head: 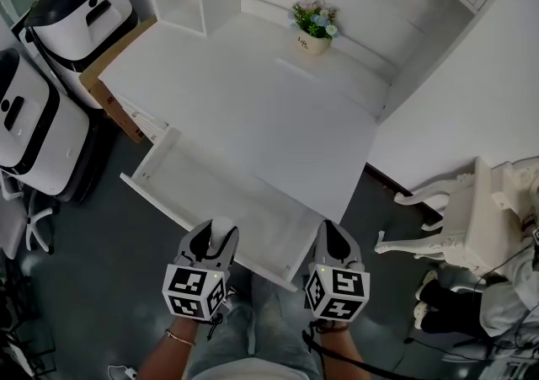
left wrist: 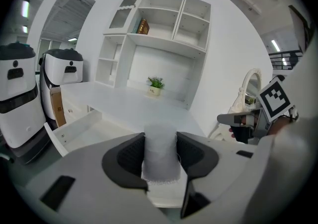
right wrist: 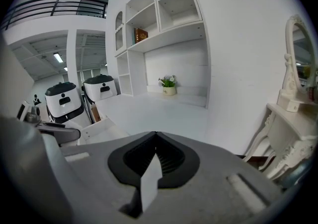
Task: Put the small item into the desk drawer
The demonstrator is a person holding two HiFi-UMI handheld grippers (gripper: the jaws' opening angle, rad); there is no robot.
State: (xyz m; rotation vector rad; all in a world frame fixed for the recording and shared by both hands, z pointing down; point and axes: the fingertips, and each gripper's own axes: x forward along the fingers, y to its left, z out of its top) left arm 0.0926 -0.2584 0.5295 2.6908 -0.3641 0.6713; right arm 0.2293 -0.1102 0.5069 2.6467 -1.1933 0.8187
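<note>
The drawer (head: pixel 157 154) stands pulled out from the near edge of the desk (head: pixel 244 109), toward its left corner, and its floor looks bare; the desk top carries only a small potted flower (head: pixel 313 29) near its far edge.

The left gripper (head: pixel 221 233) hangs just at the drawer's front rim; its fingers pinch the small item (left wrist: pixel 160 153), a pale, soft-looking roll with a frayed lower edge that stands upright between the pads. The right gripper (head: pixel 337 245) hovers beside it, off the drawer's right front corner; its fingers are pressed together, and a thin white strip (right wrist: pixel 149 184) shows below them, though I cannot tell whether it is part of the tool.

The step in hand appears to be the carry: the item is gripped and brought to the open drawer, but not yet inside it. The next move likely calls for easing the left gripper forward past the front rim and lowering it until the roll is over the drawer floor, then spreading the fingers; being soft, the roll may tip or cling to a pad on release.
</note>
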